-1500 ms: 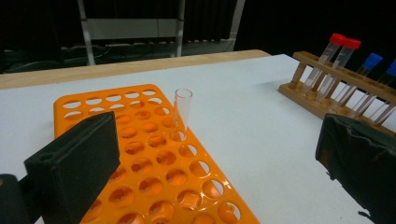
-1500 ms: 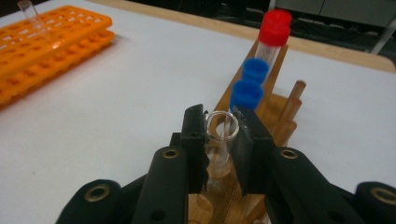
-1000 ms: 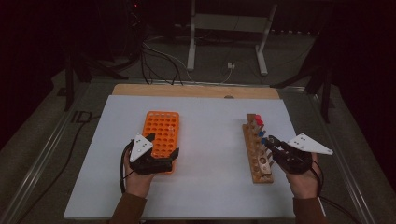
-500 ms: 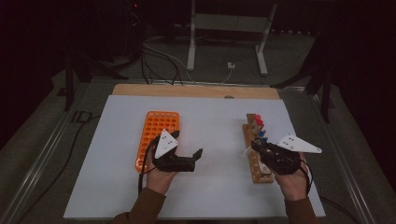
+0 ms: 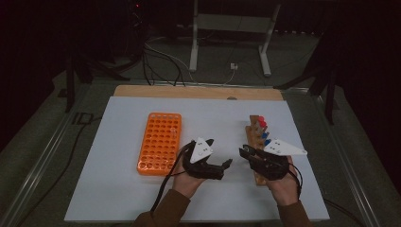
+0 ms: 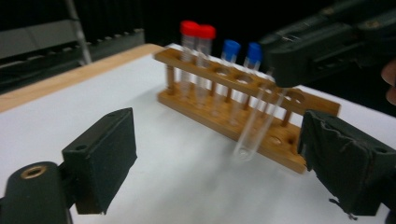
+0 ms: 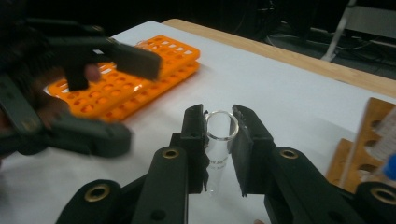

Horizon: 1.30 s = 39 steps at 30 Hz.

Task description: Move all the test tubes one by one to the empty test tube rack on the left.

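Pinching a clear glass test tube (image 7: pixel 219 135) above the white tabletop (image 5: pixel 113 189) beside the wooden tube rack (image 5: pixel 257 137), right gripper (image 5: pixel 243 152) faces left gripper (image 5: pixel 226 164), jaws spread but just closing on nothing, orange plastic rack (image 5: pixel 160 142) left, dark cable-strewn floor (image 5: pixel 170 56) beyond.

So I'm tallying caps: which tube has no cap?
The clear tube clamped in the right gripper: its mouth is open, while the tubes in the wooden rack wear red or blue caps.
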Tool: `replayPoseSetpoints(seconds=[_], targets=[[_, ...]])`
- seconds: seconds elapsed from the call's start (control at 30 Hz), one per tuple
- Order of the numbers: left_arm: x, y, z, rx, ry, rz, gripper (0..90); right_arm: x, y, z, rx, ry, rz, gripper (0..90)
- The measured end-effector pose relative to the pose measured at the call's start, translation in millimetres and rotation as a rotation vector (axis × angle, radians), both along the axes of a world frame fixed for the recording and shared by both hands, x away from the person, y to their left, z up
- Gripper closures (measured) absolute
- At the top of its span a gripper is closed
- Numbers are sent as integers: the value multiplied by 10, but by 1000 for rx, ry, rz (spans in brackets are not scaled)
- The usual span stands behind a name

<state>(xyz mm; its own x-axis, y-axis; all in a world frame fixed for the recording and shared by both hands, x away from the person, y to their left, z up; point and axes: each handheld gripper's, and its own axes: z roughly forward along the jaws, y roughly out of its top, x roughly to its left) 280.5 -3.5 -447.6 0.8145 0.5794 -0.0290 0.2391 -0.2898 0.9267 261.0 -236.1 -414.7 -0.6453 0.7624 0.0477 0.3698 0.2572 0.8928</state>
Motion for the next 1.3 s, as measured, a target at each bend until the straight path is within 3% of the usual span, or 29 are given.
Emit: replayPoseSetpoints(seconds=[0.13, 0.23, 0.37, 0.63, 0.77, 0.97, 1.2, 1.3], targets=[[-38, -136, -32, 46, -21, -17, 185, -5, 34, -11, 2, 5, 12, 765], [-43, -184, -49, 35, -15, -50, 368, -5, 49, -21, 1, 9, 18, 765], [-27, -233, -67, 38, 3, -80, 508, -2, 61, -32, 0, 14, 24, 764], [-11, -277, -82, 5, 22, -95, 650, -3, 88, -42, 7, 21, 38, 764], [-8, -282, -89, 10, 21, -106, 731, -2, 94, -47, 7, 23, 42, 765], [-24, -289, -88, 20, 7, -116, 767, -2, 91, -47, 11, 24, 46, 754], [15, -247, -80, 32, 10, -88, 768, 12, -22, -18, 82, 14, 29, 430], [35, -217, -73, 29, 12, -71, 769, 16, -69, -9, 84, -2, -2, 289]])
